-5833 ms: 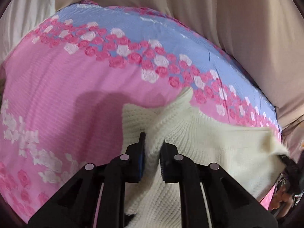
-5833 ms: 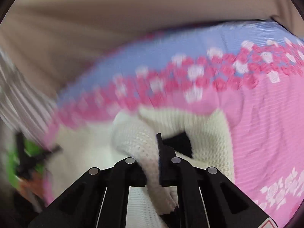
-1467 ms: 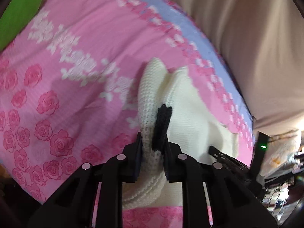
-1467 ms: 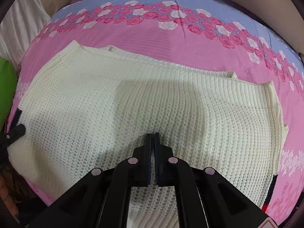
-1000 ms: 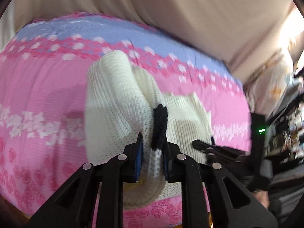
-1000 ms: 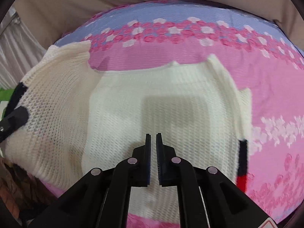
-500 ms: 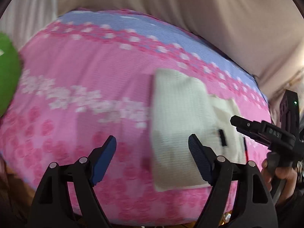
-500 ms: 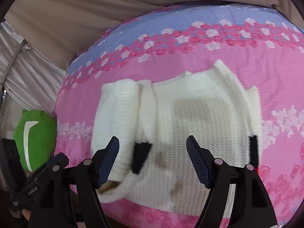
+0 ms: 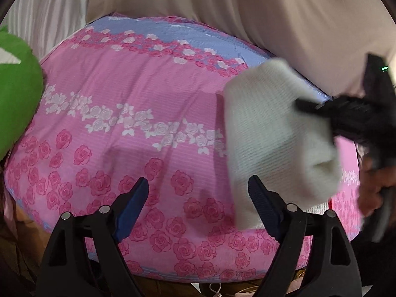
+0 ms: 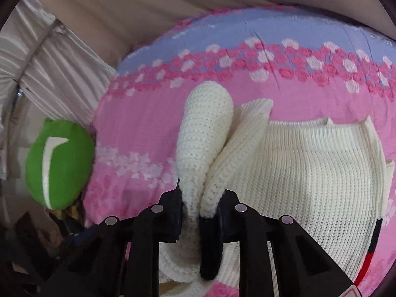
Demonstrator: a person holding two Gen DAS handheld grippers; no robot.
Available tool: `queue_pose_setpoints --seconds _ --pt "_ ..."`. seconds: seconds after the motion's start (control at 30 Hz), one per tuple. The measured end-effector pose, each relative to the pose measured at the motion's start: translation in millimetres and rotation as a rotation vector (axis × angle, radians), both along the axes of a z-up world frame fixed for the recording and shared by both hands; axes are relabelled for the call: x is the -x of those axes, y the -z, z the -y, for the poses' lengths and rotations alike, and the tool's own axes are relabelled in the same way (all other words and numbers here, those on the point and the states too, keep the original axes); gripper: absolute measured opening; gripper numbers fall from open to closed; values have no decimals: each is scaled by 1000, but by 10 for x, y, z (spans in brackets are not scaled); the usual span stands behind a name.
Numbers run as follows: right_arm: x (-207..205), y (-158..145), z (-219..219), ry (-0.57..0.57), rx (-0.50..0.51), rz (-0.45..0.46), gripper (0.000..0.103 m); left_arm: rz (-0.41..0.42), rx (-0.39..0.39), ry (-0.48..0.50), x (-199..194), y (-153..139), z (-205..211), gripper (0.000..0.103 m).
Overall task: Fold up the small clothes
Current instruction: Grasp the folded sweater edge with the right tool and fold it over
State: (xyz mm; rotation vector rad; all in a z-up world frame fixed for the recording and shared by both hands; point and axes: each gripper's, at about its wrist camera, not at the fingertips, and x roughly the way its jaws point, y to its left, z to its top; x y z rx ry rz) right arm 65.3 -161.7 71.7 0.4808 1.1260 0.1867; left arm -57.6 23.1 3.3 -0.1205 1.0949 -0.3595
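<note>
A cream knit sweater [image 10: 309,173] lies on the pink rose-print bed sheet [image 9: 123,104]. My right gripper [image 10: 201,198] has a raised fold of its left side and a black cuff [image 10: 210,247] between the jaws, which are closing and pinch the knit. In the left wrist view the sweater [image 9: 272,136] hangs blurred at the right, lifted by the right gripper [image 9: 311,106], with a hand [image 9: 371,193] behind it. My left gripper [image 9: 198,193] hovers over bare sheet, its jaws wide and still opening, nothing between them.
A green plush toy [image 9: 17,94] [image 10: 59,165] sits at the bed's left edge. Beige curtains [image 9: 222,12] hang behind the bed. The sheet's blue band [image 10: 247,29] runs along the far side. The bed's near edge drops off just below the left gripper.
The left gripper let go of the sweater's sleeve, opened wide and drifted left. The right gripper opened, then closed on the folded left side and lifted it.
</note>
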Motion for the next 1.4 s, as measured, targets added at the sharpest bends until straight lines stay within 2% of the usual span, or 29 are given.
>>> queue_pose_setpoints --seconds 0.1,0.17,0.23,0.3,0.37,0.4,0.43,0.53,0.6,0.63,0.73,0.83,0.87,0.9,0.93,0.97,1.03,1.1,1.13,1.17,1.23,1.27,1.33,1.4 --pt "272 -431 333 57 30 94 19 -2 -15 55 -12 24 178 80" --pt "442 -424 640 108 36 94 20 -8 -25 92 -29 49 313 80" --pt "606 -113 1008 176 64 29 22 -6 -33 126 -40 58 440 80" --pt "730 457 1340 234 95 -117 26 -6 -43 165 -47 59 593 80" --pt "857 801 1456 305 87 -218 30 -1 -59 208 -36 47 745 80" --pt "945 817 1454 333 37 -206 32 3 -64 235 -20 38 814 82" --pt "1051 725 1430 358 -12 -153 34 1 -67 257 -3 38 865 85" --pt "1262 431 1300 375 -5 -70 50 -66 -90 402 92 141 1084 85" --pt "1376 337 1210 362 -7 -57 61 -93 -114 460 158 223 1161 85" --pt "1438 331 1154 358 5 -71 62 -108 -134 491 206 283 1202 85" --pt "1571 394 989 332 1 -97 62 -154 -150 527 269 423 1258 85" --pt "1570 481 818 285 -17 -94 62 -208 -174 519 269 617 1307 84" --pt "1501 544 739 262 2 -105 56 -225 -196 506 257 702 1327 83" --pt "1419 636 681 246 49 -125 21 -236 -205 499 252 754 1333 78" --pt "1384 662 674 244 79 -136 16 -247 -213 485 241 794 1335 77" --pt "1390 620 712 265 61 -123 16 -257 -213 467 231 836 1329 77" --pt "1527 296 844 337 9 -15 15 -263 -201 453 222 873 1328 79" --pt "1674 63 902 349 74 29 15 -274 -192 444 232 947 1358 79" --pt "1727 94 928 345 109 15 15 -272 -207 440 239 975 1371 79" --pt "1749 278 962 336 138 -42 15 -273 -235 438 251 1028 1407 79" --pt "1752 837 1012 307 178 -185 14 -291 -236 433 270 1057 1413 78" --pt "1769 1011 1019 307 150 -221 15 -281 -227 430 283 1009 1400 78" --pt "1811 898 1030 348 107 -187 17 -235 -188 424 303 844 1333 78" --pt "1811 634 1042 360 101 -123 27 -189 -150 402 296 652 1237 79"
